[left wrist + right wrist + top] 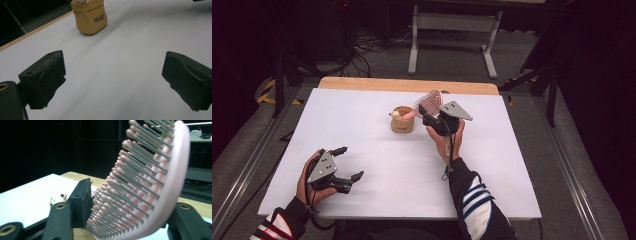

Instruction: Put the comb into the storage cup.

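Pink hairbrush (430, 100) is clamped in my right gripper (428, 116), far-centre of the white table (377, 165), just right of the tan cup (402, 122). In the right gripper view the jaws close across the brush head (150, 185): one pad bears on the bristle side, the other backs the pink shell. Brush stands tilted, head up and leaning away, handle end running down toward the cup. High view shows the pink handle (408, 115) reaching to the cup's mouth, with a small pale figure (395, 114) at the rim on the left; I can't tell whether the handle tip is already inside or just at the rim. Left gripper (348, 164) sits idle near-left, jaws wide apart, holding nothing, low over the table and aimed at the cup (89, 18), well apart from it. My read on the step: brush and cup are being brought together, either seating the handle into the cup or drawing it out; the frames don't settle which. If seating, the next move needs the handle lined up with the opening, clear of the pale figure, then a slow descent before I let go. Cup looks light and soft-sided, so a sideways push could tip it; left gripper may need to come in and steady it.
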